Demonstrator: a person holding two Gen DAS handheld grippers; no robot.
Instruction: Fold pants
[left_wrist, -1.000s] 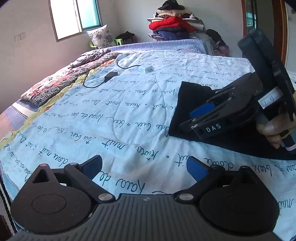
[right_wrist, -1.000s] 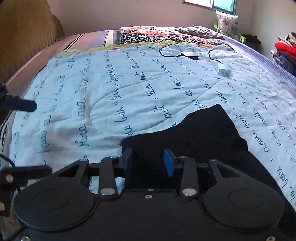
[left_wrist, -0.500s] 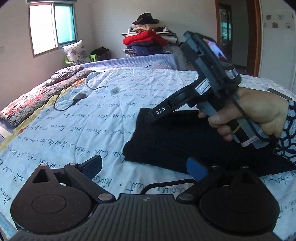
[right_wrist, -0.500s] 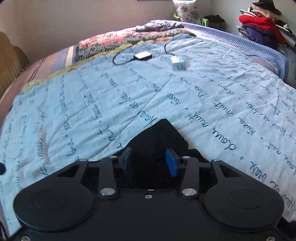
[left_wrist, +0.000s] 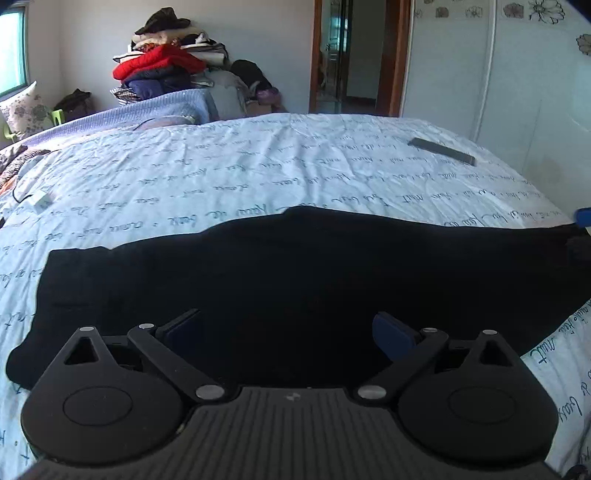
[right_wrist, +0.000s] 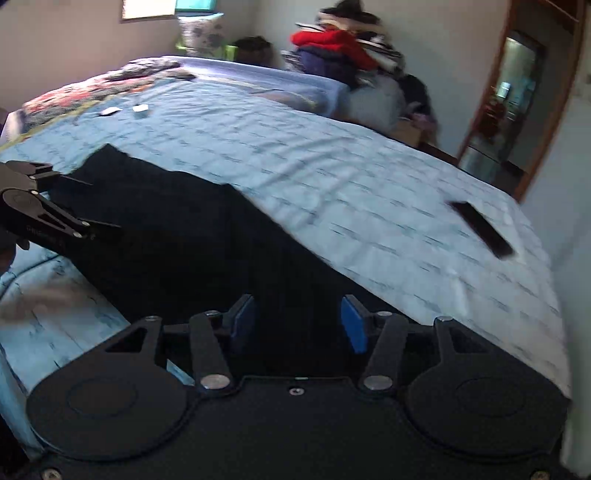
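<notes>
Black pants (left_wrist: 280, 269) lie spread flat across the light blue lettered bedspread (left_wrist: 258, 170). My left gripper (left_wrist: 288, 330) is open and empty, hovering over the near edge of the pants. In the right wrist view the pants (right_wrist: 184, 236) run from the left toward my right gripper (right_wrist: 299, 323), which is open with its blue pads over the black cloth. The left gripper also shows in the right wrist view (right_wrist: 92, 225) at the left edge, over the pants. A blue pad (left_wrist: 583, 215) of the right gripper peeks in at the right edge of the left wrist view.
A dark flat remote-like object (left_wrist: 441, 150) lies on the bed at the far right, also in the right wrist view (right_wrist: 480, 229). A white charger (left_wrist: 40, 201) and cable lie at the left. A clothes pile (left_wrist: 166, 62) stands beyond the bed, near a doorway (left_wrist: 354, 55).
Both grippers have swung right along the pants. The left view now looks across the pants' full length; the right gripper has left its middle. The right view is motion-blurred.
</notes>
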